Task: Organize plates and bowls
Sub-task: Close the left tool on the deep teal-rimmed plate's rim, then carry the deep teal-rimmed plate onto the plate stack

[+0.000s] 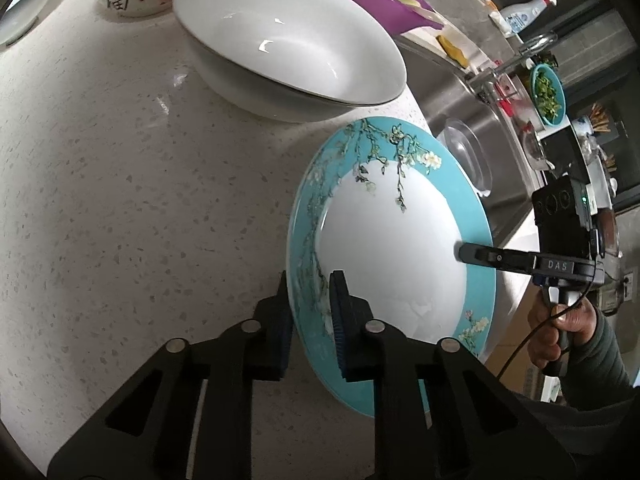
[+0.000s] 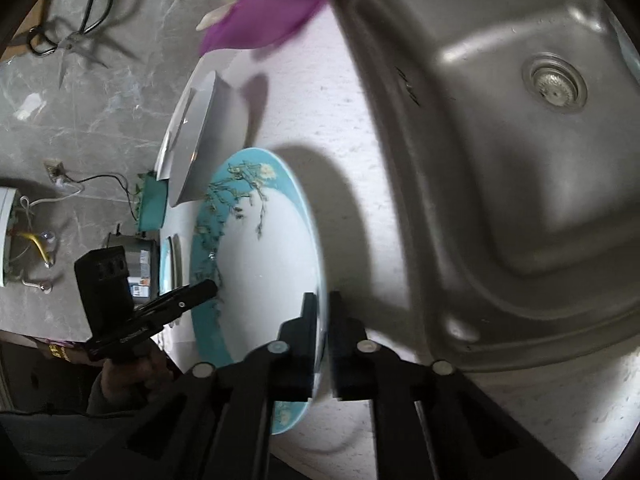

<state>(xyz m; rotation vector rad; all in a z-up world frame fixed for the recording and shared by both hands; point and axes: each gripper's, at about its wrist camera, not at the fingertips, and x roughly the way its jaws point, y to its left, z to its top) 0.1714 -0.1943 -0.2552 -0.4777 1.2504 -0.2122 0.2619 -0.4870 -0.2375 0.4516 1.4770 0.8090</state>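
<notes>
the plate (image 1: 392, 240) had a teal rim with blossom branches and a white centre. the left gripper (image 1: 310, 300) and right gripper (image 2: 322, 312) each clamped its rim; "das" showed on the right one.

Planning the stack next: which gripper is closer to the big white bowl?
Left. The left gripper clamps the teal floral plate on its countertop-side rim, the edge facing the white bowl. The right gripper clamps the opposite rim, by the sink.
</notes>
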